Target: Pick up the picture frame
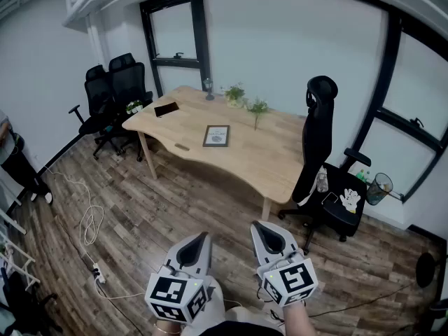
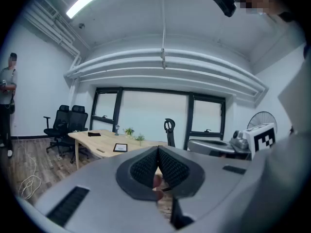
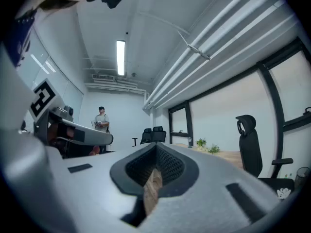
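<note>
Both claws are hovering low at 6 o'clock in the head view, over the wood floor (image 1: 161,201) and well short of the table (image 1: 280,152).

Left gripper (image 1: 203,236): in the left gripper view its jaws are meeting tip to tip, with nothing between the pads. It is holding nothing.

Right gripper (image 1: 257,225): in the right gripper view its jaws are likewise pressing together, with no object caught between them.

Both are pointing toward 12 o'clock, at the table.

Picture frame (image 1: 216,136): it is lying flat near the middle of the tabletop, at about 12 o'clock from the grippers and well apart from both. Nothing is touching it.

Around the frame on the table:
- A dark flat device (image 1: 166,108) is lying at 10 o'clock.
- A glass (image 1: 208,88) is standing at 12 o'clock, near the far edge.
- One small plant (image 1: 235,94) is standing at 1 o'clock.
- A second plant (image 1: 257,108) is standing at 2 o'clock.

Rest of the room:
- A tall black office chair (image 1: 318,145) is standing against the table's 3 o'clock side. Its seat is carrying small items, among them a white glove-shaped thing (image 1: 351,200).
- Two more black chairs (image 1: 112,93) are sitting at the table's 10 o'clock corner.
- A wire bin (image 1: 379,187) is standing just beyond the tall chair.
- A white cable (image 1: 89,222) is lying looped on the floor at 9 o'clock from the grippers.
- A person (image 1: 17,163) is standing at the view's left edge.
</note>
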A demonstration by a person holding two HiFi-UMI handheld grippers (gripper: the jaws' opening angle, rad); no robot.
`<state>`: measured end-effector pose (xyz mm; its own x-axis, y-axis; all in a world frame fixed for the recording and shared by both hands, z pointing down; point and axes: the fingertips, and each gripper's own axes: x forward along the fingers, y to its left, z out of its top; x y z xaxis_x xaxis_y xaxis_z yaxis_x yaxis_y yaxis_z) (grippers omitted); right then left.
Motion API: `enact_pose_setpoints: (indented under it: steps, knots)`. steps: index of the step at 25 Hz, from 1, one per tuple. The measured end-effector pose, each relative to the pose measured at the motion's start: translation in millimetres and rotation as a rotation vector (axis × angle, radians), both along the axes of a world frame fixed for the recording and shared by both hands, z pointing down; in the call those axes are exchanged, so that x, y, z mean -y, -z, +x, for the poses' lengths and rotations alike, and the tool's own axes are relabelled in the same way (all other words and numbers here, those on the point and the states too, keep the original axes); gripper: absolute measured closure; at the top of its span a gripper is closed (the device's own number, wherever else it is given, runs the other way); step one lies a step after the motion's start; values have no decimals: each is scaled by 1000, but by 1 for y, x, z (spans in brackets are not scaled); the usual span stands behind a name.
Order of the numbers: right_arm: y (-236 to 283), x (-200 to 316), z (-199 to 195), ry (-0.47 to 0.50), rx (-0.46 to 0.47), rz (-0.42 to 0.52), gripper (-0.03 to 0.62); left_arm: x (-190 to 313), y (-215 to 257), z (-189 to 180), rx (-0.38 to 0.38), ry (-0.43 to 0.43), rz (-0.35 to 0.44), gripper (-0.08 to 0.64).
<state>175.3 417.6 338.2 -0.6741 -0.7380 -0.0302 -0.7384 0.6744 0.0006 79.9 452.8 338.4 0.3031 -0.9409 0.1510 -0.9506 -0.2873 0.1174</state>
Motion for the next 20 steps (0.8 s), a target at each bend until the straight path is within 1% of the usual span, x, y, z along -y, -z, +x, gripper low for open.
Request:
enact_pose_setpoints:
  steps: [3, 6, 10, 17, 20]
  knots:
    - [1, -7, -1, 4, 0, -4, 592, -6, -2, -1, 1, 6, -5, 555]
    - [4, -8, -5, 1, 14, 7, 592, -7, -2, 1, -14, -7, -16, 555]
    - [4, -5, -12, -6, -1, 18, 592, -1, -3, -2, -16, -22, -16, 555]
    - [1, 11, -24, -20, -7, -7, 592, 18, -5, -12, -23, -43, -17, 555]
    - [0, 17, -31, -23, 13, -30, 591, 26, -4, -17, -34, -57, -20, 555]
